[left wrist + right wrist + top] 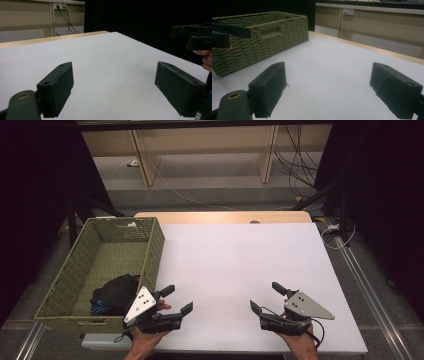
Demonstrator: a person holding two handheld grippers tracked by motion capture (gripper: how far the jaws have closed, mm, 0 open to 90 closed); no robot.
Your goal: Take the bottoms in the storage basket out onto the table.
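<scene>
The left gripper (180,299) sits over the near left part of the desk (235,265), just beside the near right corner of the basket (150,240). Its jaws stand wide apart with bare desk surface between them, as the left gripper view confirms (113,82). A hand (145,340) holds it from the near edge.

The right gripper (267,296) sits over the near right part of the desk, well apart from the left one. Its jaws are also spread wide, with nothing between them; the right gripper view shows bare white surface in the gap (328,82). A second hand (300,345) holds it from the near edge. Both grippers point toward the middle of the desk, angled inward toward each other.

The basket is green woven wicker, rectangular, and stands along the left edge of the desk, partly overhanging it. In the right gripper view its wall with a handle cut-out faces the camera (269,30). A dark bundle of cloth (117,292) lies inside the basket at its near end, with a bit of blue showing at its near side.

The far edge of the desk shows a strip of light wood (225,216). Beyond it, cables (295,155) hang near a wooden frame on the floor.
</scene>
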